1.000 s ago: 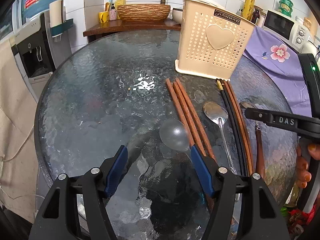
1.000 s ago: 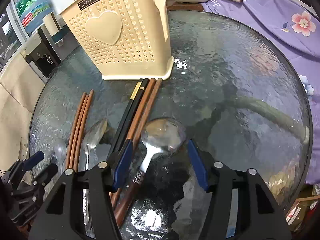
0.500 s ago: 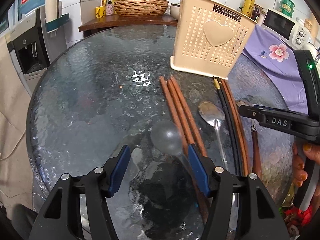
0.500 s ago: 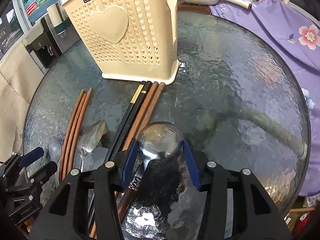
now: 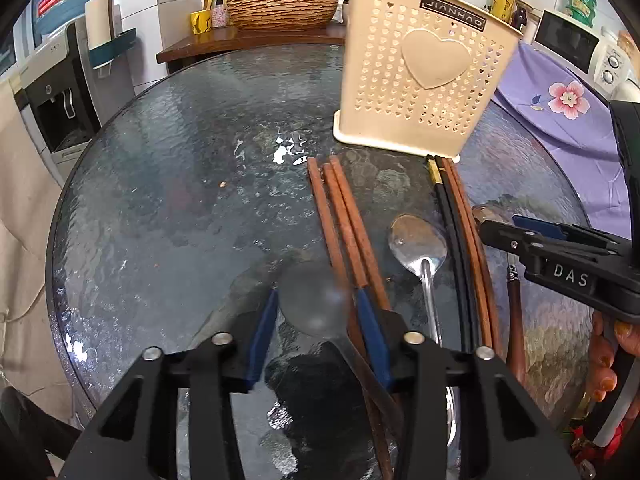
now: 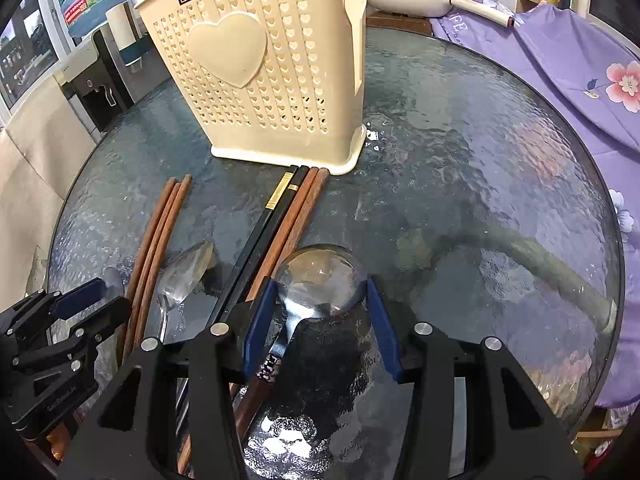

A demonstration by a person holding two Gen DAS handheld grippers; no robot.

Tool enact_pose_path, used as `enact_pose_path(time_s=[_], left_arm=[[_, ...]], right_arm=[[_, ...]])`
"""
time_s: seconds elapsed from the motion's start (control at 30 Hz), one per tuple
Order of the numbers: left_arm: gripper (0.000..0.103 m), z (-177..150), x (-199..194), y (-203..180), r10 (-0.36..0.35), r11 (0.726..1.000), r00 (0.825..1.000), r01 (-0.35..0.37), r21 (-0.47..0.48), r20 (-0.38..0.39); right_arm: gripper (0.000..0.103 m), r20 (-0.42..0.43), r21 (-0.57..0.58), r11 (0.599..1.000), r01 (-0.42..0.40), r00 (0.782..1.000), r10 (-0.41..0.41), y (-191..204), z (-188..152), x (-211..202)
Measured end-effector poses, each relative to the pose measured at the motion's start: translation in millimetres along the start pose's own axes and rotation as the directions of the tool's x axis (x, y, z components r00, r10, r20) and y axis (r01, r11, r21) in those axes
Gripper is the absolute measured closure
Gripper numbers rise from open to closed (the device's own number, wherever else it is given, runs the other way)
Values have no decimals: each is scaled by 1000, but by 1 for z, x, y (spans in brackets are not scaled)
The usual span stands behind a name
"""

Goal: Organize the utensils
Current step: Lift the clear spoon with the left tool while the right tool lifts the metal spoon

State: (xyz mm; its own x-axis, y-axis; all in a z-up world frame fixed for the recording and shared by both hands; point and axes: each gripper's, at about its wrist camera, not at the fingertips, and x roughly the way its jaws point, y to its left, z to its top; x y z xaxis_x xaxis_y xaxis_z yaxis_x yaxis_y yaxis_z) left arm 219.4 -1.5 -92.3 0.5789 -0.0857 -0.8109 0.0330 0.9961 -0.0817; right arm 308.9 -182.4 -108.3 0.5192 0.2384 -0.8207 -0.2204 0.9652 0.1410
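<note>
Spoons get bracketed at the bowl: left gripper (image 5: 316, 312) and right gripper (image 6: 320, 300), both part-open, nothing clamped yet; necks should be pinched instead.

In the left wrist view the spoon (image 5: 312, 304) between the blue pads (image 5: 370, 322) is blurred, so contact cannot be judged, and its handle runs down behind the gripper frame. The steel spoon's (image 5: 418, 240) handle and the brown chopsticks (image 5: 340, 216) also pass behind that frame. The right gripper (image 5: 560, 264) hides most of the ladle (image 5: 514, 308). In the right wrist view the ladle (image 6: 316, 280) handle slips under the frame, and the holder (image 6: 264, 76) top is cut off by the edge.
</note>
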Motion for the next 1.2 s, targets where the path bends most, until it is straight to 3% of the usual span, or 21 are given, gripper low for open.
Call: enact_pose_path(time_s=[0.3,0.53,0.9,1.2], left_arm=[[66,2,0,-1,5,1000,1000,-5,-3,2],[66,10,-18,3,-25,1000,996,25,3,88],[66,19,-63,-5,-51,998,965,41,45,257],[66,24,-83,-5,-66,997,941,53,50,333]], right_arm=[[56,16,1,1000,-30,999,30,-7,0,0],[56,154,-43,999,-18,988,24,-8,-1,-28],[56,399,-155,985,78,917,-10,4,-16,-98],[56,468,-186,976,111,884,-12,11,-30,-128]])
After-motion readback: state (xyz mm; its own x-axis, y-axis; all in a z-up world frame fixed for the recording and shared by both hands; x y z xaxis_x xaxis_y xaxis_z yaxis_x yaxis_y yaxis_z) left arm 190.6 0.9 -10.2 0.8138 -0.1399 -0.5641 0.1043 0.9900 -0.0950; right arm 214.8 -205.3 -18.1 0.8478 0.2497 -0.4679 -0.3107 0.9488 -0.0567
